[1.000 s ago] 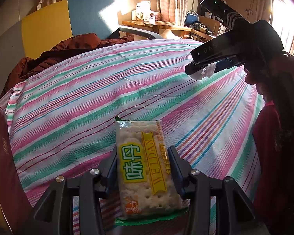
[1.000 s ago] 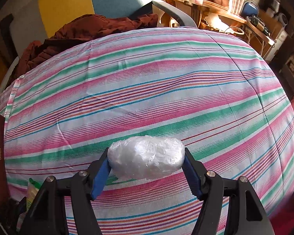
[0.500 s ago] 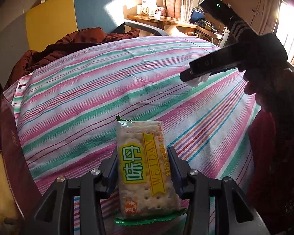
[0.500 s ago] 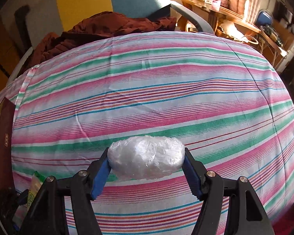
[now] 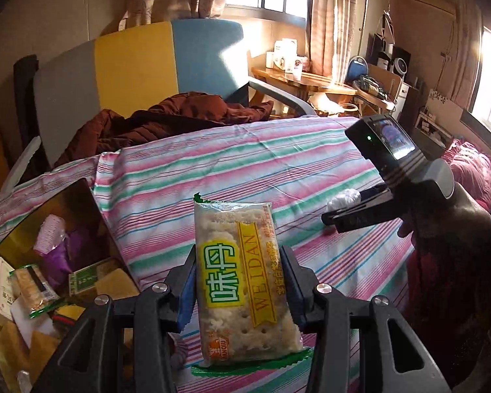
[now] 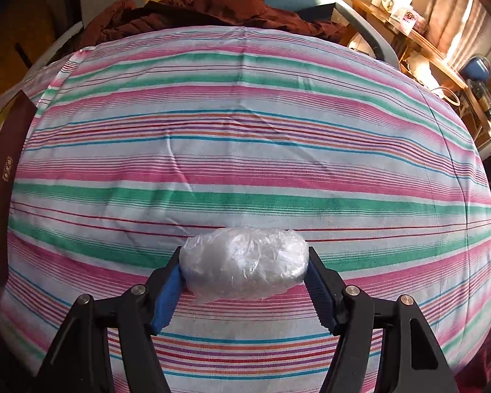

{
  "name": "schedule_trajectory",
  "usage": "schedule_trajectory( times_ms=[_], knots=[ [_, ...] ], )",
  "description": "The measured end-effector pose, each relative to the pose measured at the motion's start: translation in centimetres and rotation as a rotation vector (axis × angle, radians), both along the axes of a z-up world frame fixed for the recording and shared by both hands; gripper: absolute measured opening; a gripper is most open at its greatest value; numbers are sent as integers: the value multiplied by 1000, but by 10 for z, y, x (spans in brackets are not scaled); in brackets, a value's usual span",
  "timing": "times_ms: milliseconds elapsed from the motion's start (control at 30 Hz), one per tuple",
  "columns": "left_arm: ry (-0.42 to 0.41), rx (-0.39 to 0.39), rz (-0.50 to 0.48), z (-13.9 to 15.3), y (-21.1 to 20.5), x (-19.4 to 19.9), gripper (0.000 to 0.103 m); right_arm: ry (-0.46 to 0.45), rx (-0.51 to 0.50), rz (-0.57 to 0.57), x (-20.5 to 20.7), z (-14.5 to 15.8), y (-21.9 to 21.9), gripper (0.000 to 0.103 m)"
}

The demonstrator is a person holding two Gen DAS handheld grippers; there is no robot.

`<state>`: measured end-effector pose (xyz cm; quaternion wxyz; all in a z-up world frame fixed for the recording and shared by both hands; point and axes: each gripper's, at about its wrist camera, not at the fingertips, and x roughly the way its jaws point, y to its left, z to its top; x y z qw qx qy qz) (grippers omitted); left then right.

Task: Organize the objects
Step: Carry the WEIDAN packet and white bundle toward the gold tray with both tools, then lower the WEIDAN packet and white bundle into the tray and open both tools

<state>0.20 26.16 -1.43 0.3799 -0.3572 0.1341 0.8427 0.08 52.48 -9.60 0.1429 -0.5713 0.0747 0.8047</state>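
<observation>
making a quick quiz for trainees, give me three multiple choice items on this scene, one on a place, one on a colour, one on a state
1. Where is the open box of snacks?
A. left of the left gripper
B. on the wooden desk
C. under the chair

2. What colour is the label block on the cracker packet?
A. red
B. yellow-green
C. black

3. What is the right gripper doing?
A. hanging open
B. shut on nothing
C. clamping a plastic-wrapped bundle

Answers:
1 A, the box sits at the left edge of the left wrist view.
2 B, the characters sit on yellow-green.
3 C, both fingers press the bundle's ends.

Two forward wrist views, shared striped cloth (image 5: 278,170)
</observation>
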Motion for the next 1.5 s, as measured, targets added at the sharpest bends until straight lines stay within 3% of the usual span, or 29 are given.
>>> schedule_trajectory(
  times_ms=[500,867,1167,1500],
  knots=[
    [87,4,141,25,-59,-9,46,-29,-26,84,-10,0,-61,69],
    [102,1,252,31,-105,-22,46,121,-98,92,-15,31,-117,69],
    [103,-12,354,30,-145,-34,46,269,-163,180,-26,71,-179,69],
    [69,-15,446,18,-186,-46,46,323,-191,309,-39,92,-242,69]
  ],
)
